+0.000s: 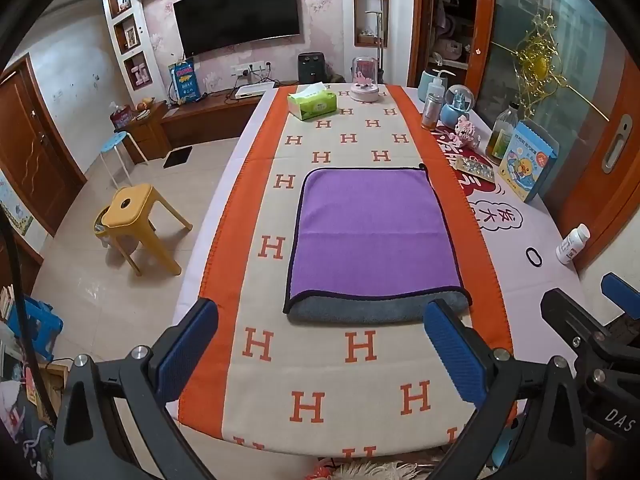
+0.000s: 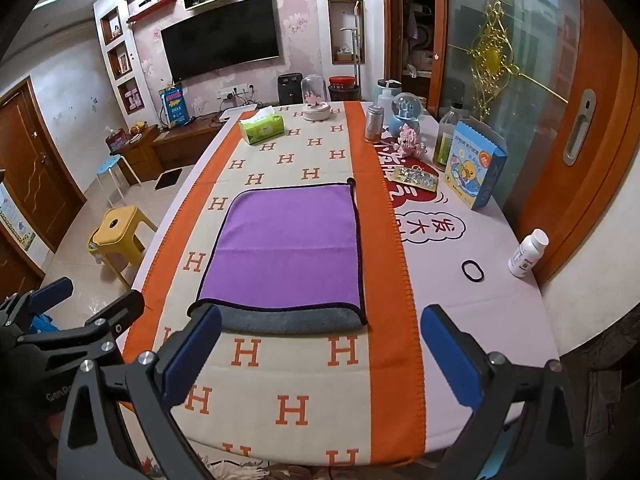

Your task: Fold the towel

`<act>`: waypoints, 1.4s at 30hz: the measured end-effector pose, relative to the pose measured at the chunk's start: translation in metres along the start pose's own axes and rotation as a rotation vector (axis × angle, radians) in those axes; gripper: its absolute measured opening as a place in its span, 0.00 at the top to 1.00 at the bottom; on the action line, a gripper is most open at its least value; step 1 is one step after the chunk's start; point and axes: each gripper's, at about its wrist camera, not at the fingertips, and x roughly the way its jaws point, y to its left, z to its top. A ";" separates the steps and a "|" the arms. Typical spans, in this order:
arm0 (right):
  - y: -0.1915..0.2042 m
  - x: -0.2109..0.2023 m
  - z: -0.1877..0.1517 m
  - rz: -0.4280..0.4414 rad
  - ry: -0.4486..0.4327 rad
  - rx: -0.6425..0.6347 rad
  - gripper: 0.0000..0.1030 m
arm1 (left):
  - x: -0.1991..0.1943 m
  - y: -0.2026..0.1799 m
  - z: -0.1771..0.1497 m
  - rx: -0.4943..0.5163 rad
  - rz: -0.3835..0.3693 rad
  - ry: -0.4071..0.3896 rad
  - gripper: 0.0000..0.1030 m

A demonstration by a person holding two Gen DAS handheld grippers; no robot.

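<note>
A purple towel (image 1: 372, 232) with a dark hem lies flat on the orange and beige H-patterned cloth (image 1: 360, 348). Its near edge is folded over and shows a grey underside. It also shows in the right wrist view (image 2: 286, 252). My left gripper (image 1: 320, 344) is open and empty, held just short of the towel's near edge. My right gripper (image 2: 320, 344) is open and empty, also just short of the near edge. The right gripper's fingers (image 1: 620, 300) show at the right of the left wrist view. The left gripper's fingers (image 2: 52, 292) show at the left of the right wrist view.
A green tissue box (image 1: 312, 104) and a glass dome (image 1: 365, 80) stand at the table's far end. Bottles, a blue box (image 1: 528, 164), a white pill bottle (image 2: 528, 254) and a black hair tie (image 2: 472, 271) line the right side. A yellow stool (image 1: 138, 224) stands on the floor at left.
</note>
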 end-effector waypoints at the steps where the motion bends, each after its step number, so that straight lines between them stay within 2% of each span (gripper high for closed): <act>1: 0.000 0.000 0.000 0.003 -0.004 0.001 0.03 | 0.000 0.000 0.000 0.000 0.000 -0.001 0.01; 21: 0.004 -0.007 -0.001 0.007 -0.022 -0.002 0.05 | 0.002 0.001 -0.014 -0.001 0.001 0.010 0.01; 42: 0.010 -0.009 -0.003 0.003 -0.023 -0.011 0.06 | 0.001 0.006 -0.011 -0.008 -0.005 0.032 0.01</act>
